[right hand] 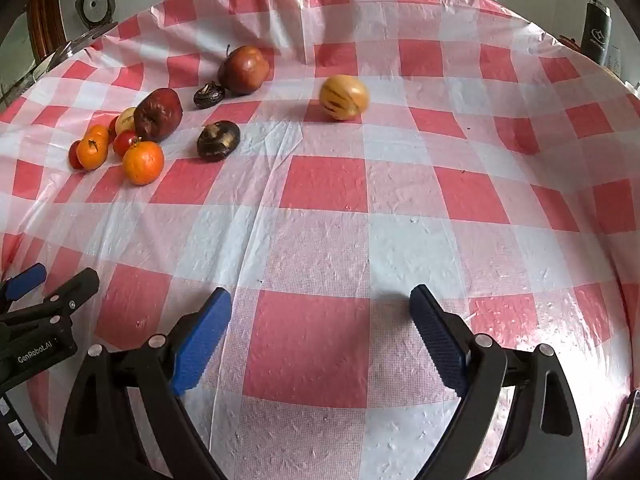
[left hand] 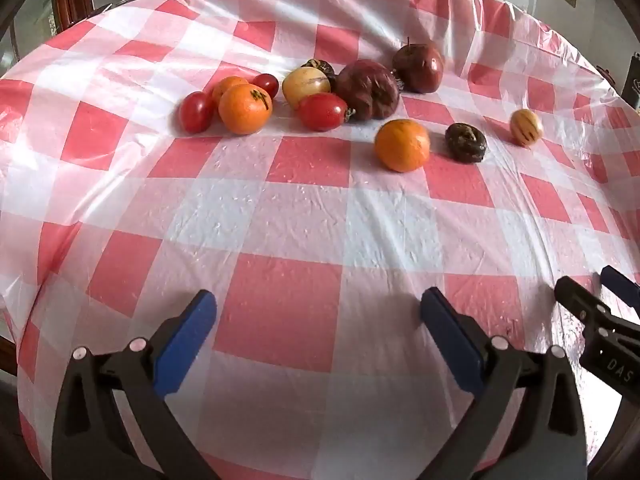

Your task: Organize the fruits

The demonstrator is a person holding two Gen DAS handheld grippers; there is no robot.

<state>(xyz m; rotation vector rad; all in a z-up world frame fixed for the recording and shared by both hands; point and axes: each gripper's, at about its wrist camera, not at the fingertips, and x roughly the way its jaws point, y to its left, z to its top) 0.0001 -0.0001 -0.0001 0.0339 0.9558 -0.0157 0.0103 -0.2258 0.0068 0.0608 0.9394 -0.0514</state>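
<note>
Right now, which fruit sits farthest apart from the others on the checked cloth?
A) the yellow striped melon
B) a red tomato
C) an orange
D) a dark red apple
A: the yellow striped melon lies alone on the checked cloth, well to the right of the cluster, whose nearest member looks to be a dark wrinkled fruit.

I note a red-and-white checked cloth (right hand: 328,184), wrinkled, over the table. Beyond its far edge, a round dial (right hand: 95,6) on the left and a dark tumbler (right hand: 599,30) on the right.
</note>
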